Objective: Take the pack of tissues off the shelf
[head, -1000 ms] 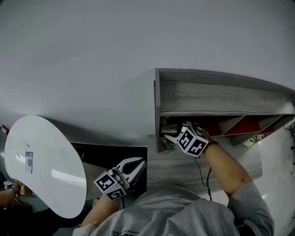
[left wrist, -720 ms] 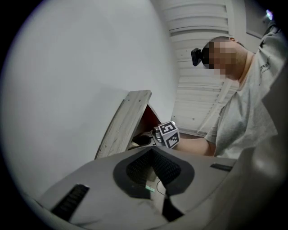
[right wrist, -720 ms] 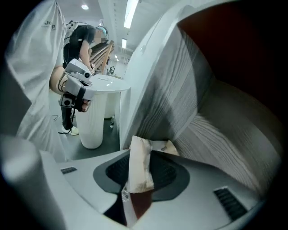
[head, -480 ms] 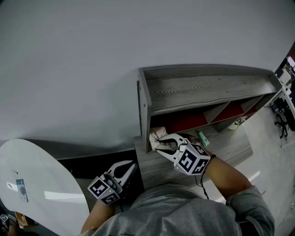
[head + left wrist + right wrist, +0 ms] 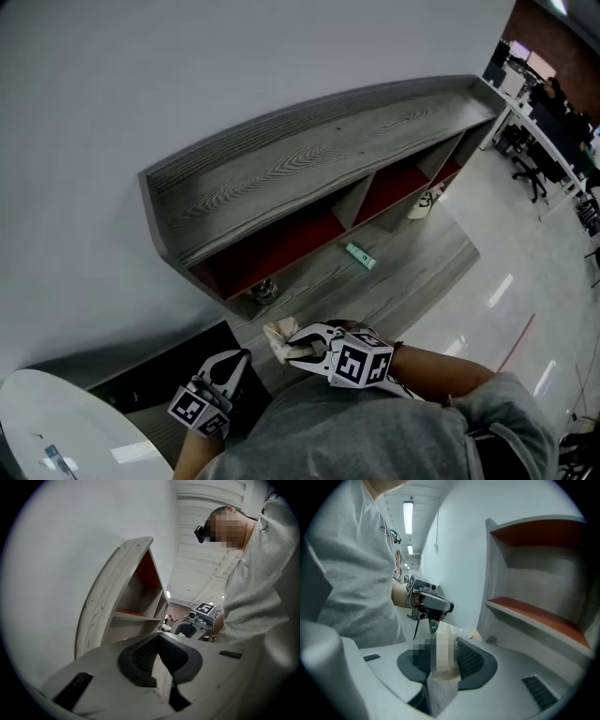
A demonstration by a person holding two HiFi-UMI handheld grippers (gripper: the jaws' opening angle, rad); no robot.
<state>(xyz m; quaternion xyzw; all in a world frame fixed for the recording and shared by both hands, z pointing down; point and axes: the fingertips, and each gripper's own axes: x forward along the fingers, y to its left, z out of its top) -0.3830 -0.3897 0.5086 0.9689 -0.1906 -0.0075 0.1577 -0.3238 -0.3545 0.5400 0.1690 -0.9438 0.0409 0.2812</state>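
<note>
Head view: grey wood-grain shelf unit with red back panels (image 5: 309,159) against a white wall. Right gripper (image 5: 294,345) is clamped on the pale, crinkly plastic pack of tissues (image 5: 277,337). Its jaws have just been closing, with the pack between them. The pack is out of the shelf, over the grey wood ledge (image 5: 412,272) in front of the leftmost compartment. Its long axis runs in line with the jaws, free end pointing left toward the left gripper (image 5: 240,358). A small teal packet (image 5: 360,256) lies on the ledge, well apart.

Left gripper view: jaw tips are together with nothing between them. The shelf's end panel is ahead.

Right gripper view: the pads press both flat sides of the pack. It sticks out past the fingertips toward the left gripper. Print on the pack is not legible.
</note>
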